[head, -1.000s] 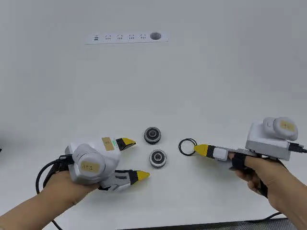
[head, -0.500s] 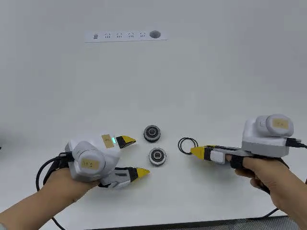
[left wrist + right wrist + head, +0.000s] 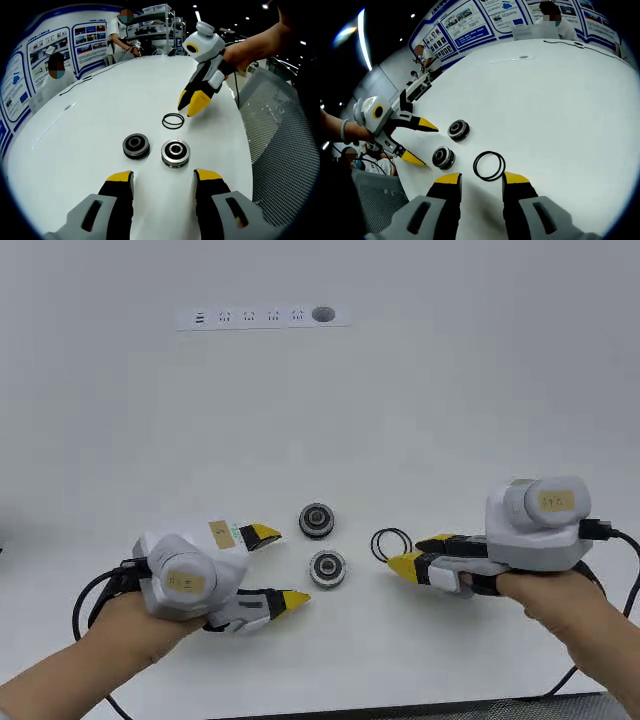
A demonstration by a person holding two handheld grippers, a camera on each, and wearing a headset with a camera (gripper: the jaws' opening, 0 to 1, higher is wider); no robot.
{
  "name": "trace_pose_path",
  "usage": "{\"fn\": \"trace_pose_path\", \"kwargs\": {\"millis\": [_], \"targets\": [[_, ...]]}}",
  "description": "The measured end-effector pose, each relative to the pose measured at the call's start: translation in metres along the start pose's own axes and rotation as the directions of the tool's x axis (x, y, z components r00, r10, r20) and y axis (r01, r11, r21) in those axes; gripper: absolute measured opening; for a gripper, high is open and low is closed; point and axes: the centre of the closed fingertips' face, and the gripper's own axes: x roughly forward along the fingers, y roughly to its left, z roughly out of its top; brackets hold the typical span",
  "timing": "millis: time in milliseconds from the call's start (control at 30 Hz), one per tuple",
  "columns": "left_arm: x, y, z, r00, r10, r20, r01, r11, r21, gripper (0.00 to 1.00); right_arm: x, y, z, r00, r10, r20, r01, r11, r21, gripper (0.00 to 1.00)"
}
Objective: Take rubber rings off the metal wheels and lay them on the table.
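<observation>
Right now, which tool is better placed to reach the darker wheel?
Probably the left tool: it is open, and the darker wheel lies just ahead of its jaws. The right tool, also open, has the loose rings in front of it.

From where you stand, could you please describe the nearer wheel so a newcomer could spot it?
On the white table, straight below the power strip, two small wheels lie between the left gripper and right gripper. Take the nearer wheel, closer to the front edge. Its rim looks bright silver; the farther wheel looks darker all round.
</observation>
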Motion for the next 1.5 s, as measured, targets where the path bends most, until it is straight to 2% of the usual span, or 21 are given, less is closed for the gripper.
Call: {"fn": "trace_pose_path", "kwargs": {"millis": [300,500,833,1333,1500], "targets": [[-0.001,0.005,0.003,1.0000,0.008,0.003,-0.008,1.000,-0.001,0.49,0.004,0.007,0.004,0.9998,0.021,0.007,-0.021,1.000,0.005,0.34],[-0.002,0.016,0.010,0.9994,0.031,0.016,-0.031,0.999,-0.010,0.48,0.005,0.011,0.011,0.9990,0.032,0.032,-0.033,0.999,0.030,0.33],[0.001,0.032,0.026,0.9975,0.062,0.036,-0.062,0.998,0.003,0.40,0.008,0.018,0.013,0.9984,0.050,0.028,-0.050,0.999,0.019,0.33],[0.015,0.039,0.038,0.9978,0.064,0.018,-0.064,0.997,0.030,0.25,0.014,0.021,0.014,0.9977,0.061,0.028,-0.062,0.998,0.018,0.32],[0.022,0.042,0.039,0.9981,0.062,0.006,-0.062,0.997,0.034,0.24,0.015,0.022,0.014,0.9976,0.064,0.027,-0.065,0.998,0.019,0.32]]}}
